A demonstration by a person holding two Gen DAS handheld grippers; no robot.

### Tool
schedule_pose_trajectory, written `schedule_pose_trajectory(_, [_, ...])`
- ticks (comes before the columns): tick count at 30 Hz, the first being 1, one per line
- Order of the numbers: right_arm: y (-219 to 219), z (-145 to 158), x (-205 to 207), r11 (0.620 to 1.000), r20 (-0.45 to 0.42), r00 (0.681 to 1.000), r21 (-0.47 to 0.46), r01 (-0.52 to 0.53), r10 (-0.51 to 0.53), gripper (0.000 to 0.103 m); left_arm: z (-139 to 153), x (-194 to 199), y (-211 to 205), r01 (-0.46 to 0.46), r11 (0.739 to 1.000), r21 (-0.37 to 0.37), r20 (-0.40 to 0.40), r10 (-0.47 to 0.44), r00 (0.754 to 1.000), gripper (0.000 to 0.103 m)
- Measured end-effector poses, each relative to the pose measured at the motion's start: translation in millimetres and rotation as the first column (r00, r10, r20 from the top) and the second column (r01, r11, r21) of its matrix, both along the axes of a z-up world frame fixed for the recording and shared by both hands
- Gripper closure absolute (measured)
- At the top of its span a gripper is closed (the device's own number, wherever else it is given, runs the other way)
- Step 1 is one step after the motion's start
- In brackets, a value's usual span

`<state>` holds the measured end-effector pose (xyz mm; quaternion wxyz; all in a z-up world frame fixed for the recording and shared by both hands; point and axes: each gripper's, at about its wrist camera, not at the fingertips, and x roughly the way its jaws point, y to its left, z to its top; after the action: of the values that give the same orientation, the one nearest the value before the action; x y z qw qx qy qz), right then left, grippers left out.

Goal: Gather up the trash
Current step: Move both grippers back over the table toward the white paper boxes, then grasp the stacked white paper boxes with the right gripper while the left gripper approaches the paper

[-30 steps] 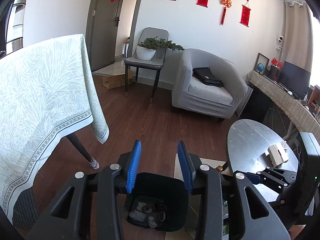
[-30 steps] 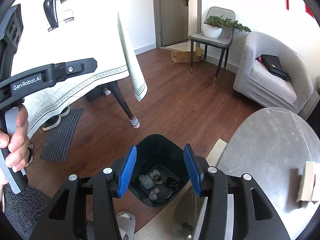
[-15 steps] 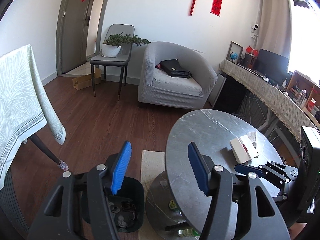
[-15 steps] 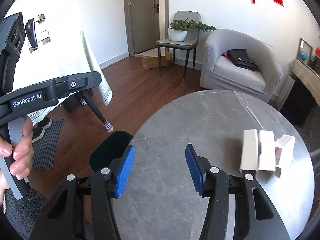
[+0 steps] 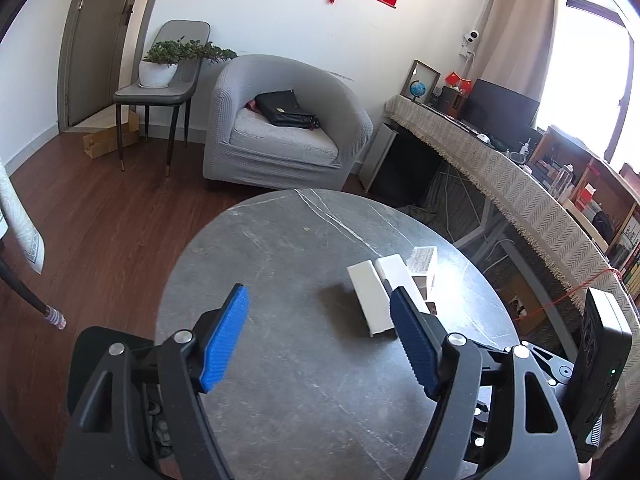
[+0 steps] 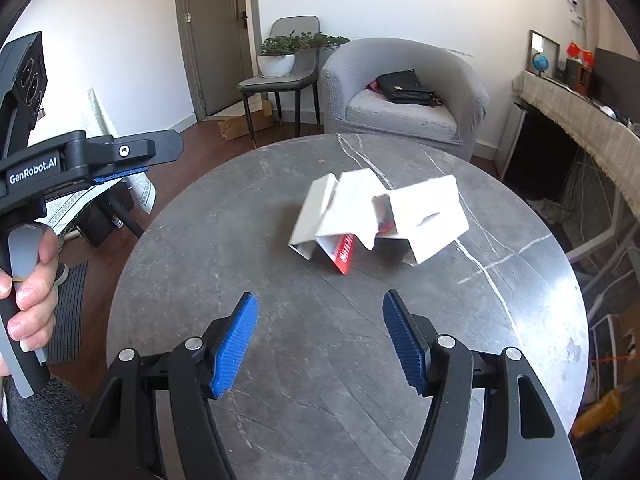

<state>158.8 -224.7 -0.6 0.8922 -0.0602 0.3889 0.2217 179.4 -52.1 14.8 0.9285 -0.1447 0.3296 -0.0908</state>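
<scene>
A crumpled white cardboard box (image 6: 376, 212) with a red printed flap lies on the round grey marble table (image 6: 280, 264); in the left wrist view the box (image 5: 384, 288) sits right of centre. My right gripper (image 6: 320, 340) hovers over the table just short of the box, its jaws opening, nothing between them. My left gripper (image 5: 320, 340) is over the table too, jaws opening and empty, its right pad (image 5: 412, 344) close beside the box. The black trash bin (image 5: 92, 360) with scraps inside shows at the lower left, partly hidden by the gripper.
A grey armchair (image 5: 280, 128) with a black bag stands behind the table, a chair with a potted plant (image 5: 164, 64) to its left. A long cloth-covered desk (image 5: 500, 176) runs along the right. A person's hand (image 6: 28, 280) holds the left gripper's handle.
Both grippers swung from over the trash bin on the floor to over the round table, and their jaws widened. The white box came into close view.
</scene>
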Motion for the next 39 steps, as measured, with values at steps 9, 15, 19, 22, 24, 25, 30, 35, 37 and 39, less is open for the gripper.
schedule_pose_trajectory(9, [-52,-1,14,0.999,0.008,0.999,0.028,-0.033,0.032,0.032,-28,31,-39,0.061,0.996,-0.072,-0.082,-0.067,0.994,0.027])
schedule_pose_trajectory(15, [-64,-5,32,0.981,0.007,0.983,-0.071,-0.181,0.182,0.026,-40,45,-50,0.066,0.985,-0.156,-0.113,-0.085,0.99,0.024])
schedule_pose_trajectory(19, [-69,-5,43,0.962,0.005,0.967,-0.102,-0.255,0.256,0.025,-46,52,-59,0.067,0.984,-0.167,-0.126,-0.089,0.988,0.024])
schedule_pose_trajectory(22, [-73,-6,56,0.954,-0.019,0.958,-0.092,-0.287,0.286,0.021,-48,56,-65,0.064,0.987,-0.15,-0.132,-0.084,0.988,0.024])
schedule_pose_trajectory(24, [-73,-6,63,0.949,-0.026,0.954,-0.099,-0.299,0.298,0.021,-49,57,-67,0.067,0.987,-0.143,-0.131,-0.086,0.988,0.024])
schedule_pose_trajectory(25, [-75,-5,67,0.947,-0.027,0.952,-0.098,-0.305,0.304,0.021,-50,58,-68,0.069,0.987,-0.142,-0.133,-0.088,0.987,0.024])
schedule_pose_trajectory(30, [-78,-2,94,0.944,-0.053,0.943,-0.027,-0.33,0.328,0.021,-53,63,-67,0.055,0.988,-0.144,-0.141,-0.076,0.987,0.025])
schedule_pose_trajectory(35, [-66,-3,109,0.926,-0.072,0.924,-0.02,-0.377,0.375,0.021,-54,66,-67,0.061,0.988,-0.142,-0.133,-0.08,0.988,0.026])
schedule_pose_trajectory(37, [-63,-4,115,0.921,-0.08,0.918,-0.008,-0.39,0.388,0.021,-55,68,-68,0.063,0.987,-0.148,-0.136,-0.084,0.987,0.026])
schedule_pose_trajectory(39, [-59,-5,121,0.917,-0.085,0.914,-0.012,-0.399,0.396,0.021,-57,71,-69,0.064,0.985,-0.157,-0.143,-0.087,0.986,0.026])
